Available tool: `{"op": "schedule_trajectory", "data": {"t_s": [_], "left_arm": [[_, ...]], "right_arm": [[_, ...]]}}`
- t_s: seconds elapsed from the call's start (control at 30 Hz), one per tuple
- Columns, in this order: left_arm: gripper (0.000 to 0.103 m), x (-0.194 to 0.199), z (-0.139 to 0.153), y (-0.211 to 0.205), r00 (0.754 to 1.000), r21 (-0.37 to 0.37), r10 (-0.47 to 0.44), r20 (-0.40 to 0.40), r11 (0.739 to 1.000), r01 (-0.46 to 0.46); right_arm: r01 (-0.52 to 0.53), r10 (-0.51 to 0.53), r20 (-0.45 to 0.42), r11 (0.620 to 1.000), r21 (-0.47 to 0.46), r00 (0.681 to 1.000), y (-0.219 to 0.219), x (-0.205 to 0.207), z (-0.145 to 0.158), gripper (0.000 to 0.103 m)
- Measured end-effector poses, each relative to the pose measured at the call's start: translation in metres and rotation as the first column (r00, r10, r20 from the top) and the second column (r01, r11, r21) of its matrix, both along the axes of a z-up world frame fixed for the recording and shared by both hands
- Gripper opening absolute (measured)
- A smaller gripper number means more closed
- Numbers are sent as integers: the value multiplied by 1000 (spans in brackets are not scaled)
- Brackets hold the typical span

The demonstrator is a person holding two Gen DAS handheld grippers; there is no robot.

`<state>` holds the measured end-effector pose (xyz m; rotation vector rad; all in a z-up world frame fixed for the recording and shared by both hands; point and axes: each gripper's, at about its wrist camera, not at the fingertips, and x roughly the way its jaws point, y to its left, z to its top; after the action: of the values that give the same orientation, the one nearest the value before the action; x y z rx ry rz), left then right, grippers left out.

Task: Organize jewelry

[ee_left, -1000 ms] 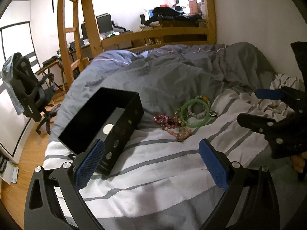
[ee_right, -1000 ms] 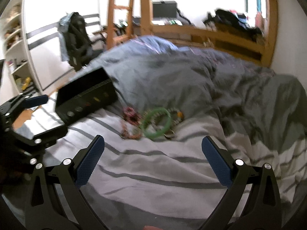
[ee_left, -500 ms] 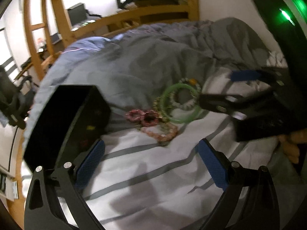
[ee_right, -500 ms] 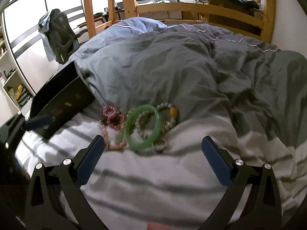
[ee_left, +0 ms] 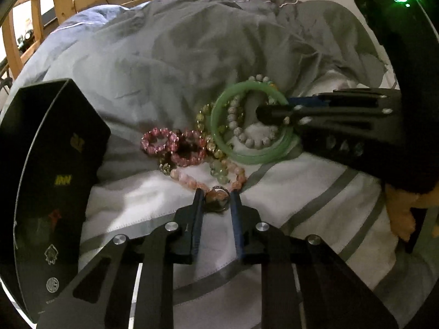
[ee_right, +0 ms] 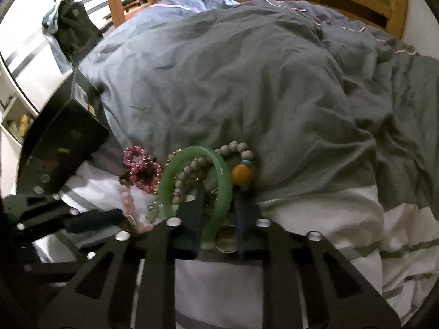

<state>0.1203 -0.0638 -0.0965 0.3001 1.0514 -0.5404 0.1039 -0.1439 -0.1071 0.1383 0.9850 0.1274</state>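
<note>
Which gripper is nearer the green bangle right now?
Right. The right gripper straddles the green bangle's rim; the left gripper sits apart, at a ring past the pink beads.

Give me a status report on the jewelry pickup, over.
Left gripper just closed on ring. Right gripper just closed on green bangle rim. Grey bead bracelet lies through bangle, may drag along.

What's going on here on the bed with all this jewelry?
A person is sorting a pile of bracelets on the bed with two handheld grippers. The left gripper has just closed on a ring, and the right gripper has just closed on the green bangle. The black box waits beside the pile.
</note>
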Motion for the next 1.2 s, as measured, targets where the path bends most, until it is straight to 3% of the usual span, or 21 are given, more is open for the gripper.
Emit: {"op": "schedule_trajectory", "data": {"t_s": [0.1, 0.27, 0.67, 1.03, 1.2], "left_arm": [[19, -7, 1, -3, 1000, 1, -16, 20, 1000, 16], [19, -19, 9, -1, 997, -3, -38, 65, 999, 38], [19, -37, 45, 22, 980, -89, 49, 194, 996, -32], [19, -49, 50, 32, 972, -100, 78, 220, 993, -57], [19, -49, 50, 33, 973, -102, 84, 217, 993, -63]], "right_arm": [[0, -2, 39, 999, 54, 999, -6, -6, 6, 15], [-25, 16, 137, 997, 66, 990, -4, -24, 24, 15], [-78, 40, 313, 991, 110, 949, -6, -53, 55, 15], [-131, 46, 372, 970, 206, 927, -11, -65, 68, 15], [-142, 44, 362, 958, 249, 931, -14, -65, 67, 15]]}}
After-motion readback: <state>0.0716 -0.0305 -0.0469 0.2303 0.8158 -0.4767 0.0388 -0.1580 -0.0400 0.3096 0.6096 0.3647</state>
